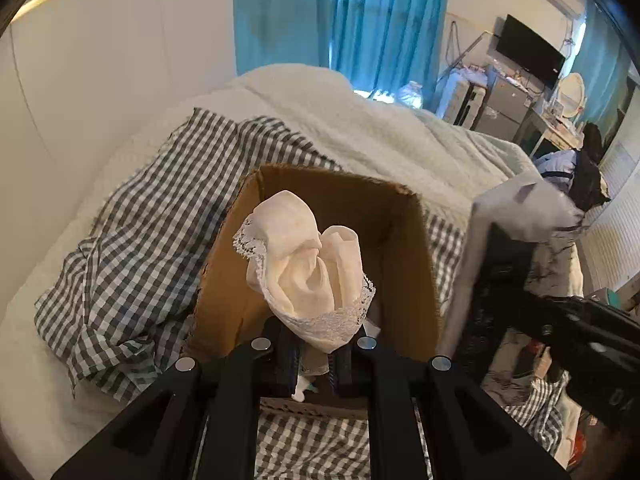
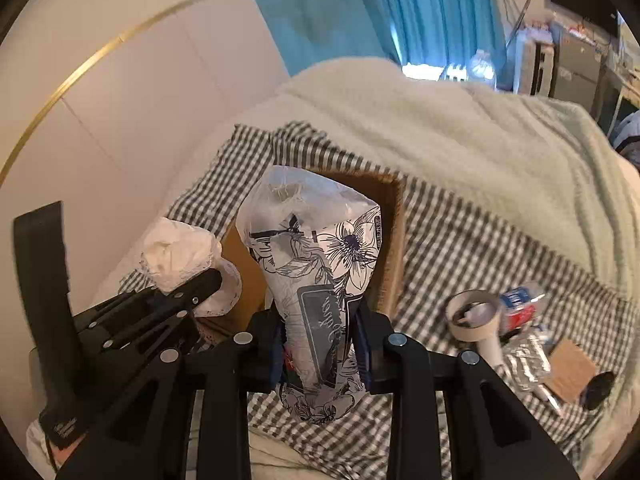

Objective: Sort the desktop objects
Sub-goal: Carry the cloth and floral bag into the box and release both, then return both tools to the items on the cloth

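Note:
An open brown cardboard box point(image 1: 404, 264) stands on a checked cloth on the bed; it also shows in the right wrist view point(image 2: 394, 240). My left gripper point(image 1: 314, 354) is shut on a cream lace-trimmed cloth point(image 1: 308, 264) and holds it over the box's near end. My right gripper point(image 2: 320, 344) is shut on a flower-printed plastic packet point(image 2: 324, 280), held upright in front of the box. The left gripper with its cloth point(image 2: 176, 256) shows at the left of the right wrist view. The right gripper and packet point(image 1: 520, 216) show blurred at the right of the left wrist view.
A roll of masking tape point(image 2: 476, 314), a crushed plastic bottle point(image 2: 520, 306), a foil wrapper point(image 2: 528, 364), a brown card point(image 2: 570, 368) and a small black thing point(image 2: 598, 390) lie on the checked cloth point(image 2: 452, 240) at right. A pale fleecy blanket point(image 2: 500, 140) lies behind.

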### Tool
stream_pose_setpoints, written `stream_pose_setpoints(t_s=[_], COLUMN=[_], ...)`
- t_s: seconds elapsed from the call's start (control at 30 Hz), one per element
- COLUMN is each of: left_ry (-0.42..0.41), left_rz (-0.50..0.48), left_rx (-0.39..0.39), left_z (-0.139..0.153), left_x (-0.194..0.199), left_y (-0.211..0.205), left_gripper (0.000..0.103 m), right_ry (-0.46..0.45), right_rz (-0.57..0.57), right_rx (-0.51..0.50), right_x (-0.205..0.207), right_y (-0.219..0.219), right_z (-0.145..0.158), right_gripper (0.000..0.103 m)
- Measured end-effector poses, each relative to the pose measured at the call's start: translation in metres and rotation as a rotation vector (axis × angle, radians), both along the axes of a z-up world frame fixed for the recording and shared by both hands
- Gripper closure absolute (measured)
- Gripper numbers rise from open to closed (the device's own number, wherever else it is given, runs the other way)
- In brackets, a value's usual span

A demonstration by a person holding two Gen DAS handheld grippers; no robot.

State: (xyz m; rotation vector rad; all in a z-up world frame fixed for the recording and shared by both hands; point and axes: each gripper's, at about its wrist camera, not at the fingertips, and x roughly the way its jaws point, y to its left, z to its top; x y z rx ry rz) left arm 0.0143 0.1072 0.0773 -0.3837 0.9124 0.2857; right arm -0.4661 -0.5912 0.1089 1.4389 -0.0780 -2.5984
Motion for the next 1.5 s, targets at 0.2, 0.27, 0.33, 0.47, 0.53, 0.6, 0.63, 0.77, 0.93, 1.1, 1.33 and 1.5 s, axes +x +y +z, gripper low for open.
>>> stream_pose_setpoints(t_s=[0.2, 0.27, 0.33, 0.47, 0.53, 0.6, 0.63, 0.77, 0.93, 1.1, 1.33, 1.5], left_ry=[0.020, 0.020, 0.021, 0.023, 0.017, 0.007, 0.002, -0.018, -0.031, -0.032, 0.013, 0.060], left_rz=[0.021, 0.018, 0.021, 0.049, 0.063, 0.070, 0.073, 0.045, -0.046, -0.149, -0.249, -0.312], left_rx=[-0.015, -0.008, 0.014, 0.054, 0.068, 0.055, 0.046, 0.013, 0.041, 0.036, 0.011, 0.007], left_z=[-0.021, -0.022, -0.019, -0.015, -0.011, -0.006, -0.005, 0.006, 0.021, 0.030, 0.016, -0.009], left_x=[0.008, 0.009, 0.009, 0.008, 0.006, 0.003, 0.003, -0.001, 0.001, 0.008, 0.026, 0.043], left_y=[0.014, 0.012, 0.008, 0.006, 0.005, 0.004, 0.003, -0.014, -0.058, -0.115, -0.185, -0.220], left_gripper=[0.092, 0.092, 0.078, 0.029, 0.024, 0.024, 0.023, 0.021, 0.017, 0.014, 0.014, 0.014], right_ry=[-0.044, -0.039, -0.028, 0.006, 0.012, 0.017, 0.020, 0.051, 0.090, 0.083, 0.063, 0.014], right_rz=[0.015, 0.023, 0.021, 0.005, -0.009, -0.022, -0.025, -0.061, -0.129, -0.247, -0.372, -0.415], right_rx=[-0.009, -0.019, -0.032, -0.046, -0.045, -0.048, -0.049, -0.027, 0.053, 0.077, 0.098, 0.102], right_x=[-0.022, -0.026, -0.028, -0.028, -0.026, -0.023, -0.020, -0.005, 0.021, 0.048, 0.072, 0.073], right_y=[-0.004, -0.006, -0.003, 0.002, 0.006, 0.012, 0.014, 0.032, 0.074, 0.130, 0.197, 0.235], right_z=[-0.028, -0.030, -0.029, -0.021, -0.016, -0.011, -0.007, 0.013, 0.035, 0.047, 0.047, 0.028], right_gripper=[0.068, 0.061, 0.053, 0.041, 0.041, 0.041, 0.041, 0.041, 0.041, 0.040, 0.040, 0.040])
